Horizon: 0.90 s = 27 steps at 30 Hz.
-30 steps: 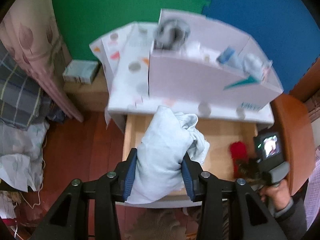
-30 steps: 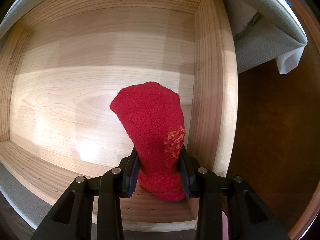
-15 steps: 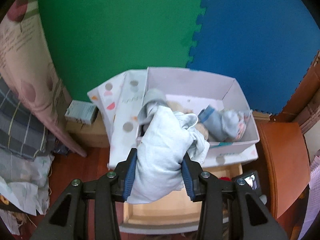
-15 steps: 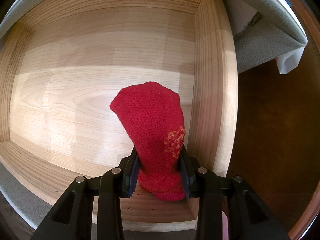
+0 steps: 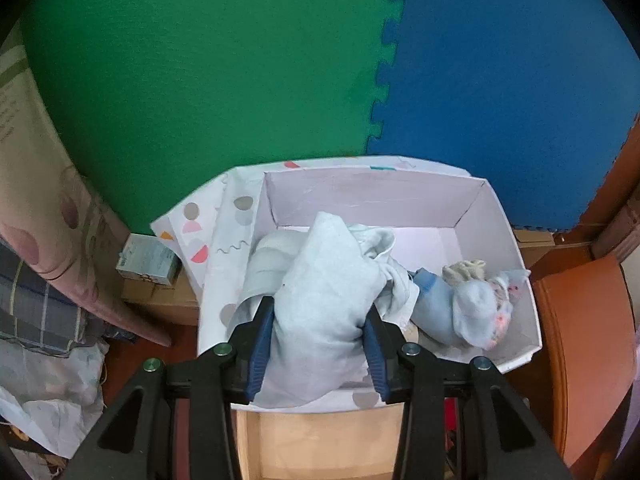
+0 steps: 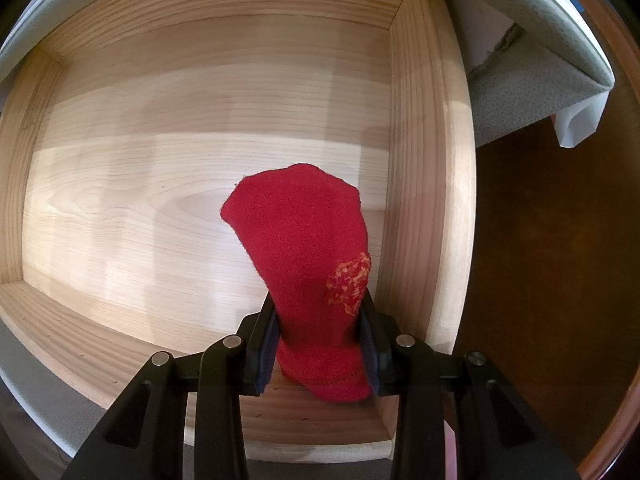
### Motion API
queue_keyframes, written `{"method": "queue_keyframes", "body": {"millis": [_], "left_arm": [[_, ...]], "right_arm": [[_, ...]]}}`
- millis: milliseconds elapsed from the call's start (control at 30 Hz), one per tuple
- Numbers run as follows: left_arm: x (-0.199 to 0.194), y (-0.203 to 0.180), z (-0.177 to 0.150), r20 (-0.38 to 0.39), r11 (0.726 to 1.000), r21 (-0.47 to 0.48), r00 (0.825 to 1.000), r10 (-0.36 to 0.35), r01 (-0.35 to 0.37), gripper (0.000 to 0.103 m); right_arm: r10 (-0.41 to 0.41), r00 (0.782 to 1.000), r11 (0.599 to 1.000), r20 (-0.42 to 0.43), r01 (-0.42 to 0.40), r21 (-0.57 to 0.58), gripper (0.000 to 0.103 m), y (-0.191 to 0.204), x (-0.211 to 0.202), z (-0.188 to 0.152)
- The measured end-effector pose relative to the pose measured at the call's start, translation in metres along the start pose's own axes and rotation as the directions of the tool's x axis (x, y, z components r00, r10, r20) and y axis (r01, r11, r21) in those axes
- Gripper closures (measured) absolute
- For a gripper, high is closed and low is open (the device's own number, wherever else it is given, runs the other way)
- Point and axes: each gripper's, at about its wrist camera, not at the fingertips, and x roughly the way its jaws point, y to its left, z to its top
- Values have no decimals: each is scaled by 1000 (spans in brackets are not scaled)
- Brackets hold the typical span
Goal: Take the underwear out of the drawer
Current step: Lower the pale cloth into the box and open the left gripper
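My left gripper (image 5: pixel 318 344) is shut on a bundle of pale blue underwear (image 5: pixel 324 300) and holds it over the near left part of a white cardboard box (image 5: pixel 376 196). The box holds other pale garments (image 5: pixel 468 304). The open wooden drawer (image 5: pixel 320 440) shows below the box. My right gripper (image 6: pixel 318 344) is shut on a red garment with an orange patch (image 6: pixel 308 240), low inside the wooden drawer (image 6: pixel 192 160) near its right wall (image 6: pixel 428 200). The drawer floor around it is bare.
Green and blue foam mats (image 5: pixel 240 60) cover the wall behind the box. A patterned white cloth (image 5: pixel 224 232) covers the cabinet top. A small carton (image 5: pixel 146 260), pink curtain (image 5: pixel 60 220) and piled fabrics (image 5: pixel 44 320) lie left. A brown wooden surface (image 5: pixel 584 340) stands right.
My left gripper has risen from the drawer with the pale blue underwear and moved forward over the white box. My right gripper has stayed still with the red garment.
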Motion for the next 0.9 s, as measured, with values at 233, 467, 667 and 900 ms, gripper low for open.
{"method": "queue_keyframes", "body": {"millis": [233,467,667,900], "left_arm": [[44,-11,-5,-52,1000,23,999,12,-11,61],[64,-21,-8,-68,998,51,997,35,-31,59],[61,-18,-7,-90,1000,13,996,28,-27,54],[48,-19,-10,-94,999,31,995,10,-7,51]], "right_arm": [[0,1000,1000,0,0,-2,70,-2,-1,-1],[0,1000,1000,-1,0,-2,70,-5,0,-3],[0,1000,1000,0,0,-1,70,-6,0,-3],[-1,1000,1000,0,1,-3,70,-4,-2,-3]]}}
